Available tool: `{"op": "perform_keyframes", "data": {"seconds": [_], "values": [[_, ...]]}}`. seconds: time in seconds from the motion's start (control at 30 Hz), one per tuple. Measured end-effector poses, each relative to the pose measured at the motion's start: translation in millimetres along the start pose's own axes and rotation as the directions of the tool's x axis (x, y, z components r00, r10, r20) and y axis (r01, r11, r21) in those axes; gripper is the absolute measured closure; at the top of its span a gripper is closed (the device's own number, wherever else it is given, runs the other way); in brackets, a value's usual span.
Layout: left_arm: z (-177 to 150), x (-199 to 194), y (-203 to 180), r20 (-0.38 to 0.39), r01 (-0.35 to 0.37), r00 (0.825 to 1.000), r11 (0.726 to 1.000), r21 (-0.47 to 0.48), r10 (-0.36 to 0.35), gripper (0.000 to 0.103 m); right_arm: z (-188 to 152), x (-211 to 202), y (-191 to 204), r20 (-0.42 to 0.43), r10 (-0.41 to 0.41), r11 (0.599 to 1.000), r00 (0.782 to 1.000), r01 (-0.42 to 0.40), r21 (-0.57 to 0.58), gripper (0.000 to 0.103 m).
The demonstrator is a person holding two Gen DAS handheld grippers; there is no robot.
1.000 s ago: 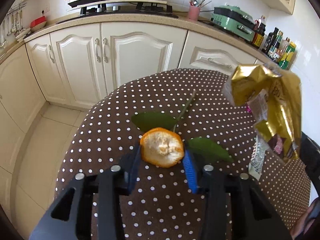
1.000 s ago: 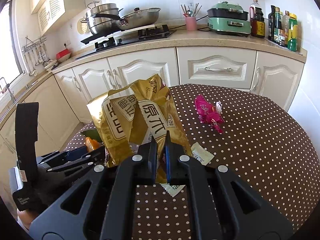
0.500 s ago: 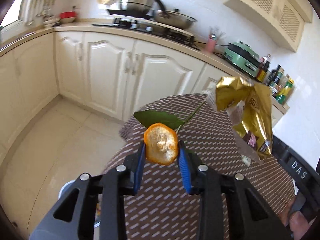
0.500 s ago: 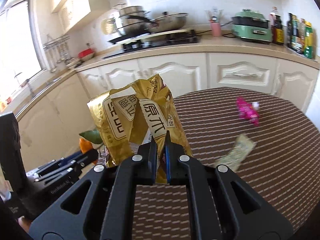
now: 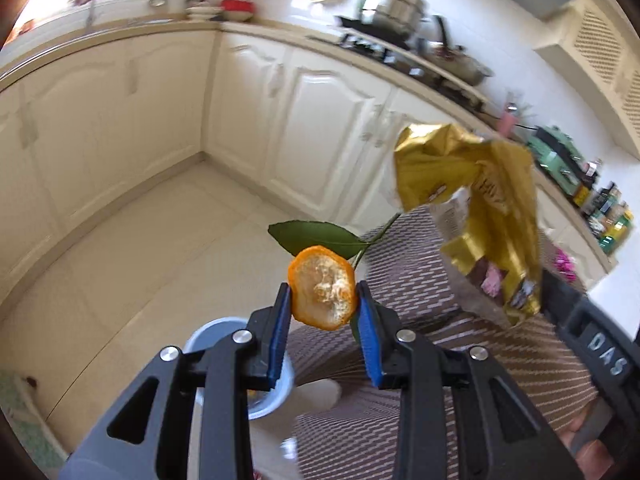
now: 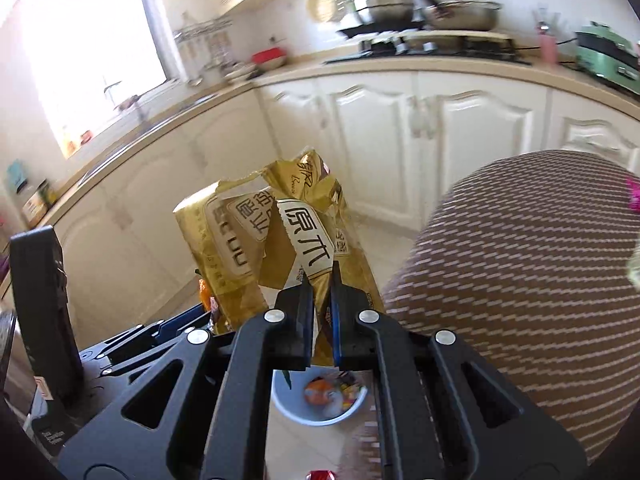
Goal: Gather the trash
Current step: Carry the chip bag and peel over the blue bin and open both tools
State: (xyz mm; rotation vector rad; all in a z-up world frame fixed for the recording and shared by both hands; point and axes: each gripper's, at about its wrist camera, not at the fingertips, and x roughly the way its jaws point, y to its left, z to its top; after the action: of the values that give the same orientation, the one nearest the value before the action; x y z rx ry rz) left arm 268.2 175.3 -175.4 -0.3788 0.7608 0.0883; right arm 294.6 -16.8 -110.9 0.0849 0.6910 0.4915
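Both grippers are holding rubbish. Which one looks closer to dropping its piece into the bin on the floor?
Probably the right gripper: its gold bag hangs almost straight above the bin. The left gripper, with the orange peel, has the bin down to its left.

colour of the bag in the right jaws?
Gold, with white panels and dark lettering: the snack bag, clearest in the right wrist view.

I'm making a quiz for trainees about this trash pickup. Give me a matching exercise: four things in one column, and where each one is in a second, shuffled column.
Things
1. orange peel
2. gold snack bag
3. trash bin
4. pink wrapper

Places
A. on the floor beside the table
B. lying on the table
C. between the left gripper's fingers
D. between the right gripper's fingers

Pairs: 1-C, 2-D, 3-A, 4-B
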Motion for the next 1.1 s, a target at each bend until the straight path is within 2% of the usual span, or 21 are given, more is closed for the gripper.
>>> {"op": "perform_keyframes", "data": {"seconds": [0.2,0.43,0.73,0.97,1.1], "values": [[-18,15,61,-0.058,-0.082,0.995,0.995,-0.056,0.079,0.072,-22,44,47,-0.077,0.031,0.998,0.997,-0.035,-0.053,0.096],[-33,55,97,-0.152,-0.149,0.979,0.986,-0.077,0.136,0.071,-47,99,62,-0.179,0.022,0.997,0.984,-0.034,-0.064,0.096],[-37,111,111,-0.265,-0.192,0.95,0.979,-0.066,0.168,0.067,-68,153,64,-0.272,0.008,0.998,0.962,-0.026,-0.064,0.096],[-31,138,106,-0.289,-0.194,0.942,0.979,-0.061,0.169,0.062,-69,172,56,-0.302,-0.001,0.998,0.953,-0.017,-0.059,0.096],[-36,136,111,-0.282,-0.205,0.942,0.977,-0.053,0.183,0.056,-71,179,57,-0.314,-0.004,0.999,0.949,-0.013,-0.052,0.096]]}}
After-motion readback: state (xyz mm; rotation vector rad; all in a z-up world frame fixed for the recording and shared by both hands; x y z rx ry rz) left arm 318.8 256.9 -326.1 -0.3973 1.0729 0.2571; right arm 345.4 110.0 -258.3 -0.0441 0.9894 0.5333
